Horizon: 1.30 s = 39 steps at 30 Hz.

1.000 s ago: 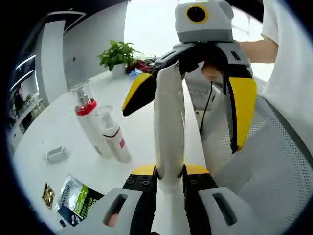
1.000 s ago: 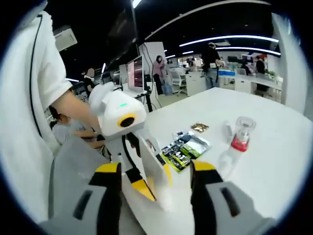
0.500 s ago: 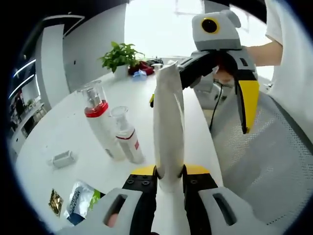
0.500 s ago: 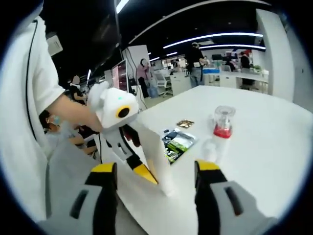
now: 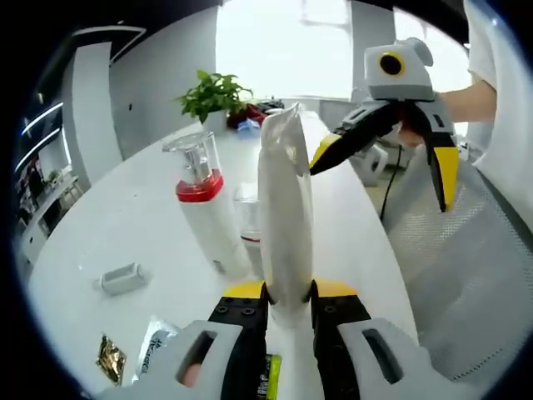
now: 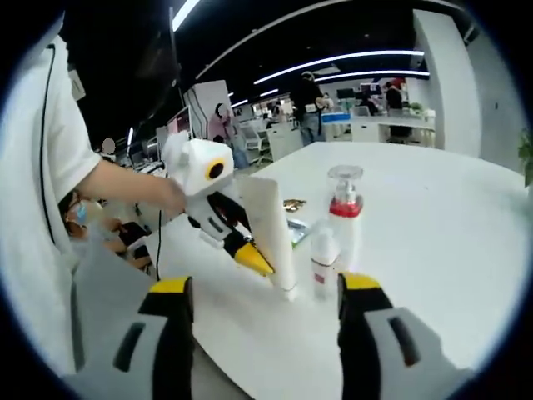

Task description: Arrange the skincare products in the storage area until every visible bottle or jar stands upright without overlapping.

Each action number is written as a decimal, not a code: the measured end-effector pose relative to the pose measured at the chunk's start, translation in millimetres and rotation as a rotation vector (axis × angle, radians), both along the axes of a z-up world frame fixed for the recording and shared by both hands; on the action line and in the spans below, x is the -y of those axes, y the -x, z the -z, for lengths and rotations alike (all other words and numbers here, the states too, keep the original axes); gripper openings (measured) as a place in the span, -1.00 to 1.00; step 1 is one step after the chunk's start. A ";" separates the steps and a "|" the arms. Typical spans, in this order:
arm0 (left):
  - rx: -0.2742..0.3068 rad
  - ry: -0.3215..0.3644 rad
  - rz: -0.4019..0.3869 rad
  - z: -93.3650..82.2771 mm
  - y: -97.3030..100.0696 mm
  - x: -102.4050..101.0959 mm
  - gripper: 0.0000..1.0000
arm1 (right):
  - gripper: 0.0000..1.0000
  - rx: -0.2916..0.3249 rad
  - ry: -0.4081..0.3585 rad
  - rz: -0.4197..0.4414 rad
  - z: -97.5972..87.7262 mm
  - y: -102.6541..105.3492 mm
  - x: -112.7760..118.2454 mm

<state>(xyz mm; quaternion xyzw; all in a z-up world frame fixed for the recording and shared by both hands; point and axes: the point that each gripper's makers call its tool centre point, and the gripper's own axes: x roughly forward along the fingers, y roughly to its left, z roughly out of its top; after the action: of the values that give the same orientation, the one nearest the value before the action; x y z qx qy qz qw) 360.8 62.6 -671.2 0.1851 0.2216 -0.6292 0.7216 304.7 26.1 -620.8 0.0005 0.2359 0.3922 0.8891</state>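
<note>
Two grippers at work: left gripper (image 5: 289, 298) jaws clamp the tall white squeeze tube (image 5: 285, 217), cap down, beside the red-collared pump bottle (image 5: 204, 204) on the white bench (image 5: 108, 225). Right gripper (image 6: 265, 287) jaws wide, empty. Next, likely: seat tube, release.

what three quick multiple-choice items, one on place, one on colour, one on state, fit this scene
1. Where does the potted plant stand?
A. on the floor
B. at the table's far end
C. on the mesh chair

2. What colour is the collar of the tall pump bottle?
A. red
B. blue
C. green

3. What state is the left claw in?
A. open and free
B. shut on the white tube
C. shut on a sachet

Answers: 1 B, the left gripper view shows it on the white table beyond the bottles; 2 A, a red band sits under its clear cap; 3 B, its jaws pinch the tube's base.
</note>
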 end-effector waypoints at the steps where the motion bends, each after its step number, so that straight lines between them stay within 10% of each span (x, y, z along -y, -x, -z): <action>1: 0.002 0.000 -0.005 0.0 -4.9 -0.5 -0.68 | 0.43 -0.002 0.001 0.004 0.7 -0.1 1.3; 20: 0.024 -0.001 -0.026 0.3 -62.9 1.4 -0.68 | 0.42 -0.036 -0.010 0.087 10.6 -1.7 20.6; 39: 0.039 -0.006 0.002 2.5 -72.8 6.2 -0.66 | 0.43 -0.047 -0.015 0.128 12.7 0.6 31.8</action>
<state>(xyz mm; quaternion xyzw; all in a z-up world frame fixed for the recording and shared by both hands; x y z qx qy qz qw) 433.6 56.5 -673.7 0.1997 0.2096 -0.6254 0.7246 304.1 -5.8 -633.5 0.0311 0.2532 0.3362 0.9066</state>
